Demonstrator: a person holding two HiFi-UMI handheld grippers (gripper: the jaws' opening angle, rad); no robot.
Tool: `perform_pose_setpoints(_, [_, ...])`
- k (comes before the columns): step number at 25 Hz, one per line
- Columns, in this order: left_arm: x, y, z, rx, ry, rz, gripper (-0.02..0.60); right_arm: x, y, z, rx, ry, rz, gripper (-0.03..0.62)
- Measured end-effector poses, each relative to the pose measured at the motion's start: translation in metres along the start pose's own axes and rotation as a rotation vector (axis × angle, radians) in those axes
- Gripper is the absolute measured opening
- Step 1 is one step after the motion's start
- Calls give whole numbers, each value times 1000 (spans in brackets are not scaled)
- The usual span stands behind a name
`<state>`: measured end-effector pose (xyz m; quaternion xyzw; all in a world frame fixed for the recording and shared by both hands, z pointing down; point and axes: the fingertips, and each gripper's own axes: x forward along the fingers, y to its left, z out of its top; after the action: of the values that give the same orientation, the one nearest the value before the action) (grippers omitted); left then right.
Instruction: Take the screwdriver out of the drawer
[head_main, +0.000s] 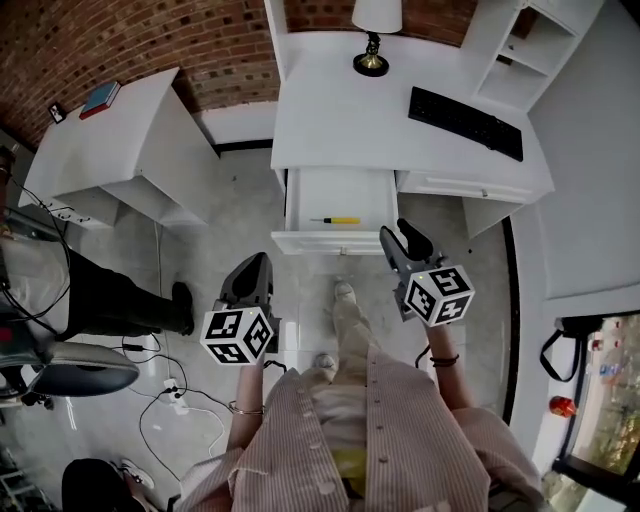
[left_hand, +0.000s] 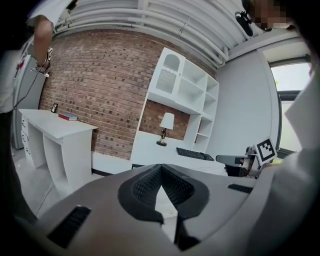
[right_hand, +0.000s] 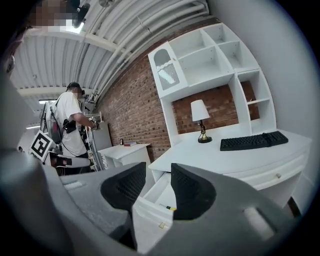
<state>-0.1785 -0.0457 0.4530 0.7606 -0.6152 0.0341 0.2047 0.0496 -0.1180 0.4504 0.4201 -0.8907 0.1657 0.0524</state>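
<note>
The white desk's drawer (head_main: 305, 203) stands pulled open, and a screwdriver (head_main: 337, 220) with a yellow handle lies across its floor. My right gripper (head_main: 402, 236) hovers open just right of the drawer's front, a little above it. In the right gripper view the drawer (right_hand: 148, 223) and the screwdriver (right_hand: 169, 207) show through the gap between the right gripper (right_hand: 158, 189) jaws. My left gripper (head_main: 254, 272) hangs over the floor, below and left of the drawer. It is shut and holds nothing; its left gripper (left_hand: 160, 174) tips meet in its own view.
A black keyboard (head_main: 465, 122) and a lamp (head_main: 372, 45) sit on the desk (head_main: 330, 110). A second white table (head_main: 110, 140) with a book (head_main: 100, 98) stands to the left. Cables (head_main: 165, 400) and a chair (head_main: 70, 370) occupy the floor at left. Another person (right_hand: 70, 125) stands far left.
</note>
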Motion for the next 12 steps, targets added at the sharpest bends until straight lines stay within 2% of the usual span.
perform_pose_setpoints(12, [109, 28, 0, -110, 115, 52, -2, 113, -52, -16, -14, 228, 160, 146])
